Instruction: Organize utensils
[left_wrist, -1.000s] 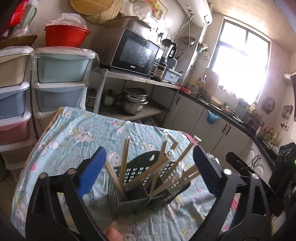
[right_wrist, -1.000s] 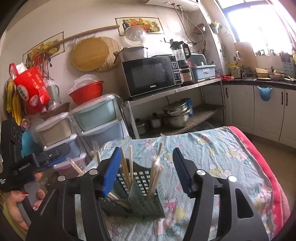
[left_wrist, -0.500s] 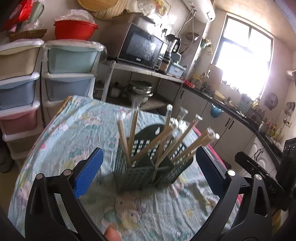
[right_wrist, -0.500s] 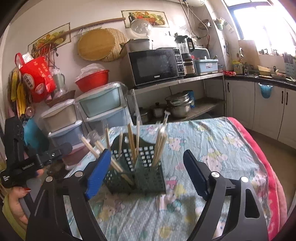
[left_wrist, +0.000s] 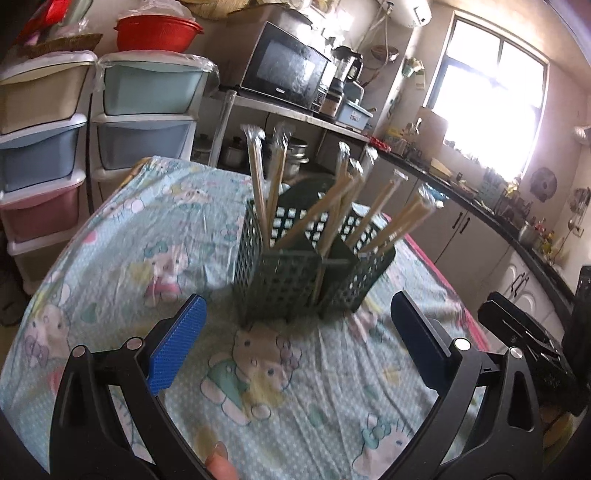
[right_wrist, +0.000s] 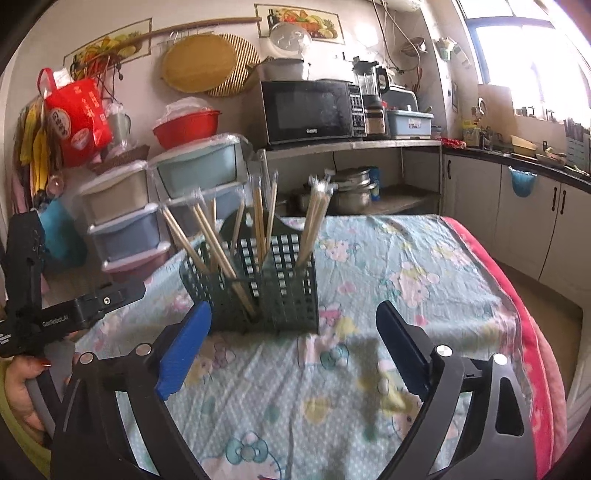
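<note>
Both tools, left (left_wrist: 293, 345) and right (right_wrist: 293, 347), gape empty; the loaded basket (right_wrist: 258, 284) could tip if nudged, spilling chopsticks (right_wrist: 207, 236).

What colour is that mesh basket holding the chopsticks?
Dark green; the basket shows best in the right wrist view.

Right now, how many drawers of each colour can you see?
Cream drawer: 1
Mint drawer: 1
Blue drawers: 2
Pink drawer: 1
Total: 5. The table hides anything lower in the right stack.
</note>
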